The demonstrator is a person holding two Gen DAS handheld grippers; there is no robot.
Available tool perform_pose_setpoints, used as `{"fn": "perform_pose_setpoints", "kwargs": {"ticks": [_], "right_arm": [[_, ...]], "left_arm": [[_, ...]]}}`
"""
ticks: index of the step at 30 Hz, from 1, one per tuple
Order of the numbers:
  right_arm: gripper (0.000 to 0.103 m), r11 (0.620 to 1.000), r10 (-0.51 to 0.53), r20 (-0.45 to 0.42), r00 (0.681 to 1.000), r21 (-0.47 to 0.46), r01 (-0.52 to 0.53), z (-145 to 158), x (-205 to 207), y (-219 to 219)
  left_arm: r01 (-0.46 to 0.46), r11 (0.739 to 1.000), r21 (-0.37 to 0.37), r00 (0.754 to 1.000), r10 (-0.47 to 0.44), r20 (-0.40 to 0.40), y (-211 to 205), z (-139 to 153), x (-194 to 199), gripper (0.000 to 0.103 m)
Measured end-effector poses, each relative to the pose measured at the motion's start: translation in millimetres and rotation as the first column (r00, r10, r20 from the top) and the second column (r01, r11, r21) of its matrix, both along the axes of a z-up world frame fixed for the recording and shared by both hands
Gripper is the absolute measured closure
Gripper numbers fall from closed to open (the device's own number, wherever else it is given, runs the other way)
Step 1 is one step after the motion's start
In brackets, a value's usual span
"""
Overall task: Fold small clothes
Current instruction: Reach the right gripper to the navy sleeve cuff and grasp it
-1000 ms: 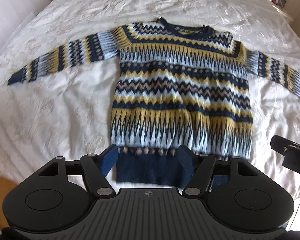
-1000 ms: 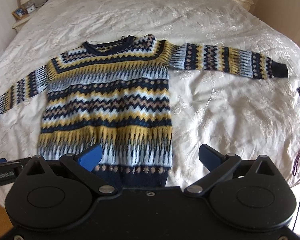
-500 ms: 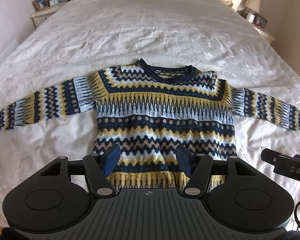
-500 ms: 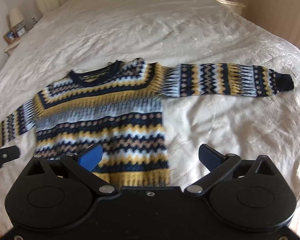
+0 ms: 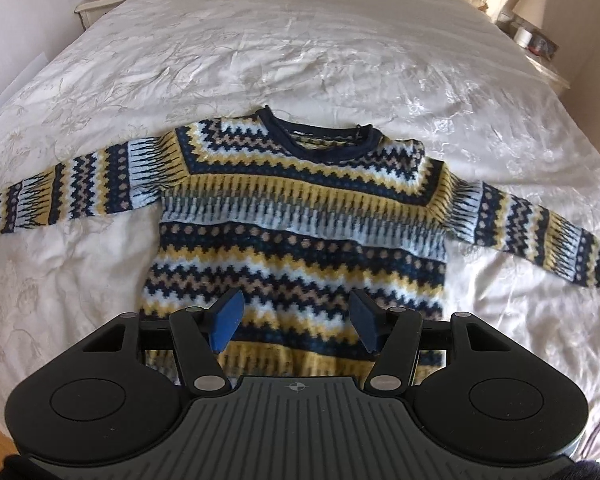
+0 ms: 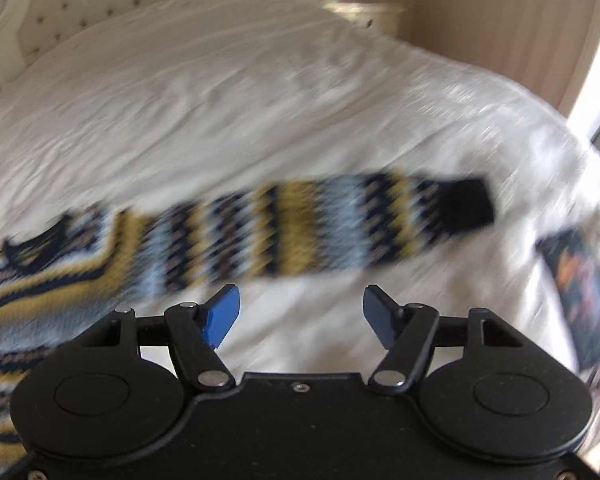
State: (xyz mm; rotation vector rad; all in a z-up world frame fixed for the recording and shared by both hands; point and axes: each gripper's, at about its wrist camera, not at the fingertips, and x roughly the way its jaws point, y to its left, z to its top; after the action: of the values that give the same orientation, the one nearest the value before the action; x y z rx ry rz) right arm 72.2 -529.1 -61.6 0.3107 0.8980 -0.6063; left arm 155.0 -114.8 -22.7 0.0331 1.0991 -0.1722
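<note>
A: Since a second ago both views have slid up the sweater [image 5: 300, 232]; the hem that showed in front of the left tongs [image 5: 296, 322] is now hidden under them, and the right tongs [image 6: 300, 316] have swung out toward the right sleeve [image 6: 300, 232].

B: And the tongs themselves?

A: Both released, nothing between them. The right pair has just been closing part-way, but only bare bedspread [image 5: 300, 52] shows in the gap; the sleeve lies just beyond the tips.

B: Where does the sweater sit?

A: Flat on the white bed, front up, roughly in the middle. Its neck [image 5: 320, 142] points to the headboard [image 6: 80, 4], the hem toward the foot, so the body's long axis runs head to foot. The sleeves stretch out sideways, across the bed, the right one ending in a dark cuff [image 6: 468, 204].

B: What might go wrong?

A: The right view is smeared by fast movement, so I'd judge the tongs could arrive off the sleeve and pinch the bedspread with the knit, dragging both. A grip on only the top layer would likely let the sleeve twist or bunch in the fold. There's also a dark book-like thing [image 6: 580, 300] near the cuff; I can't tell what it is, but a wide swing could knock it.
</note>
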Motion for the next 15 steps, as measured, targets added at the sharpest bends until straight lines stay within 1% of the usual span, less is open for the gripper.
{"fn": "perform_pose_setpoints", "kwargs": {"ticks": [3,6,8,10,13,15], "right_arm": [[0.032,0.998,-0.033,-0.014,0.999,-0.059,0.032,-6,1,-58],[0.032,0.995,-0.066,-0.025,0.997,-0.077,0.064,-15,1,-110],[0.032,0.995,-0.083,-0.036,0.996,-0.058,0.081,-24,0,-141],[0.032,0.995,-0.098,-0.053,0.994,-0.029,0.097,-35,-1,-167],[0.032,0.994,-0.102,-0.075,0.992,0.029,0.105,-49,-8,-190],[0.035,0.991,-0.096,-0.080,0.992,0.087,0.103,-60,-9,-203]], "left_arm": [[0.000,1.000,0.021,1.000,0.000,0.007,-23,0,-3,0.046],[-0.002,1.000,0.025,1.000,0.002,-0.001,-46,-2,-4,0.046],[0.005,1.000,0.019,1.000,-0.005,-0.006,-61,-4,-5,0.046],[0.024,0.999,0.029,1.000,-0.024,-0.007,-77,-7,-5,0.046],[0.049,0.998,0.048,0.999,-0.049,-0.004,-96,-9,-4,0.046],[0.056,0.997,0.053,0.998,-0.055,-0.007,-104,-11,-3,0.046]]}}
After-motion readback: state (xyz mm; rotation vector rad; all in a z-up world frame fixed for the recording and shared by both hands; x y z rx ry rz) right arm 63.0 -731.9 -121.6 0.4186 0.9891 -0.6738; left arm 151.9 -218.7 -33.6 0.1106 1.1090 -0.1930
